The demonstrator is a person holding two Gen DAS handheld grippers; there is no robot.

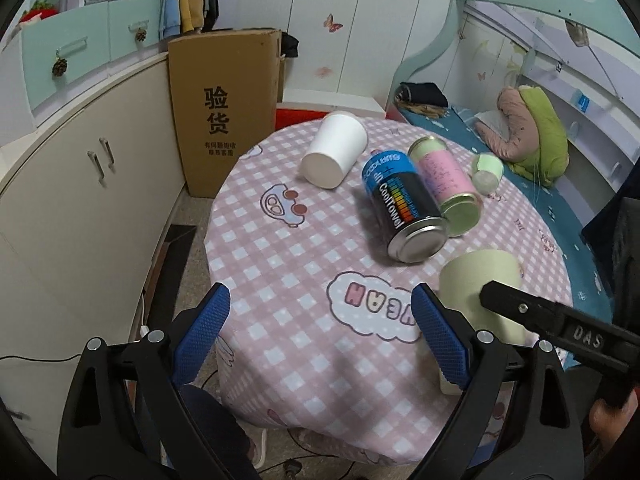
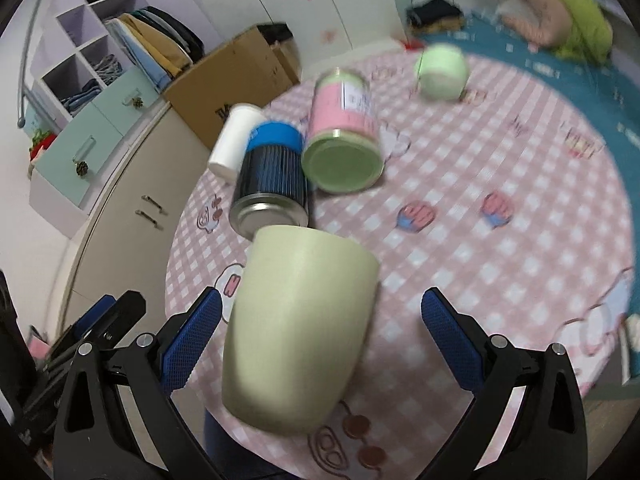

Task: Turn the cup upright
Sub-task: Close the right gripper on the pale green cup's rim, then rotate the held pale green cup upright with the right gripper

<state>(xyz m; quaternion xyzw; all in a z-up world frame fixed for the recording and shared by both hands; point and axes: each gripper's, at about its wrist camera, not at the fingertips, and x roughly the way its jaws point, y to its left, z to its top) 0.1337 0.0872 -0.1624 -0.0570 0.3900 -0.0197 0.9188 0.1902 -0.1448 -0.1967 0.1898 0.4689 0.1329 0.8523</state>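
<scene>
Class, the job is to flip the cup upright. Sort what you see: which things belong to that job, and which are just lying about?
Belongs to the job:
pale green cup, on its side
right hand-held gripper, open around it
left hand-held gripper, open

Lying about:
white paper cup
blue-and-black can
pink-labelled can
small green jar

white wardrobe (image 1: 352,20), beige cabinet (image 1: 92,184), cardboard box (image 1: 224,112), bed (image 1: 560,184)

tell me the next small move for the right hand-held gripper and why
Probably close the right hand-held gripper on the pale green cup. It stands open with the cup lying on its side between the fingers; the left pad sits beside the cup wall, the right pad is well clear. Shifting slightly left first may centre the grip.
</scene>
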